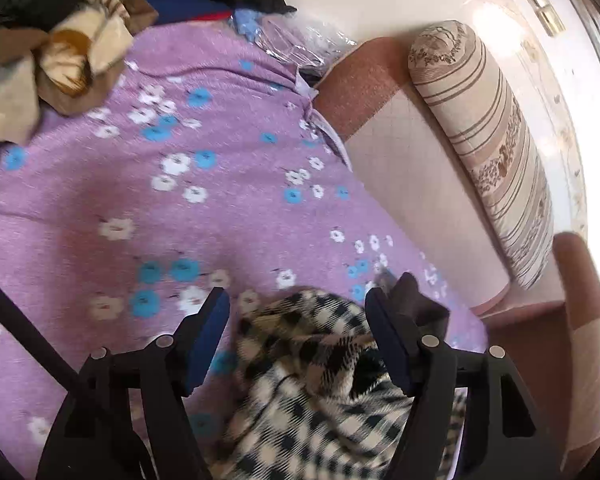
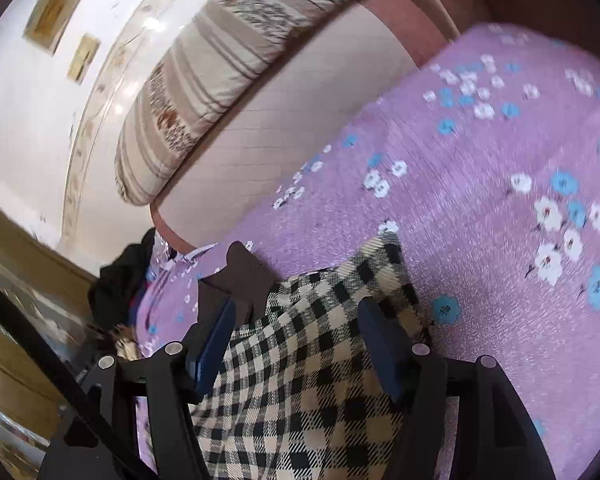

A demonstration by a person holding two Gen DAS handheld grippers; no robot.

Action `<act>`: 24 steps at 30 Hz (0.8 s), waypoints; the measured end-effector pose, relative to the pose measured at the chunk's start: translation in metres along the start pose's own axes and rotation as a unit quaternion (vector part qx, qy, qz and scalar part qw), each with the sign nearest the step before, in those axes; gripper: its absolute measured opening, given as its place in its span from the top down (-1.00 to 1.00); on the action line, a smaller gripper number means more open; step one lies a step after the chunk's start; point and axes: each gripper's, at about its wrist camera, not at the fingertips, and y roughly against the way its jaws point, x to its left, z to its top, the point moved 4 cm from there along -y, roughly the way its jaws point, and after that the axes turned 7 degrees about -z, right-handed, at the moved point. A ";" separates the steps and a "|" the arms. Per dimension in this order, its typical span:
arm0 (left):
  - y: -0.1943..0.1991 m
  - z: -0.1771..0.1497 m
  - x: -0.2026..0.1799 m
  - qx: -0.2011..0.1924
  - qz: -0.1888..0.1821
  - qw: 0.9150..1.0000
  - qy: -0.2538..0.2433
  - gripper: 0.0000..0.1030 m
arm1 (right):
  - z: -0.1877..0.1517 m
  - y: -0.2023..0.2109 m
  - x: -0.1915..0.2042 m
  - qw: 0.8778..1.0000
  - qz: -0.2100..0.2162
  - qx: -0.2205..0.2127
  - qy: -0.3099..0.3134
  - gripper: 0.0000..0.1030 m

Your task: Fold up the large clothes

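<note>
One checked garment (image 1: 300,368), black and cream, lies on a bed under a purple flowered cover (image 1: 148,200); two claws work over it, one per view. The left claw (image 1: 298,300) stands with its jaws apart, the garment's bunched end lying between and below them with neither pad pressing on the cloth. A dark brown piece of cloth (image 1: 416,300) shows just past its right finger. The right claw (image 2: 296,312) is likewise parted, with a flat corner of the same garment reaching up between its fingers and past their tips; the pads do not grip it. One striped bolster (image 1: 488,152) lies along a pale headboard panel (image 1: 404,176) beyond the bed's edge, near the wall. At the far end of the bed in the left view sits one heap of other clothes (image 1: 60,52), tan, brown, dark and blue, with a clear plastic wrapper (image 1: 300,48) beside it. Between that heap and the garment the cover lies broad and bare; in the right view it runs open to the right of the garment.
</note>
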 end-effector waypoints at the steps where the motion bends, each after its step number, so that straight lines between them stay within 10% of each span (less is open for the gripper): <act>1: 0.005 -0.001 0.003 0.000 0.004 1.000 -0.003 -0.35 | -0.002 0.002 0.005 1.000 -0.006 -0.004 0.013 -0.33; 18: 0.036 -0.119 0.026 0.050 0.086 0.979 -0.178 -0.45 | -0.128 0.003 0.134 0.967 -0.007 0.048 0.252 -0.34; 20: 0.029 -0.123 0.027 0.071 0.088 0.974 -0.195 -0.05 | -0.149 -0.013 0.158 0.957 -0.007 0.066 0.281 -0.34; 21: 0.027 -0.125 0.029 0.090 0.074 0.975 -0.189 0.74 | -0.157 -0.020 0.169 0.953 -0.007 0.074 0.293 -0.34; 24: 0.044 -0.127 0.029 0.099 0.053 0.978 -0.175 0.83 | -0.177 -0.050 0.207 0.942 -0.005 0.099 0.320 -0.34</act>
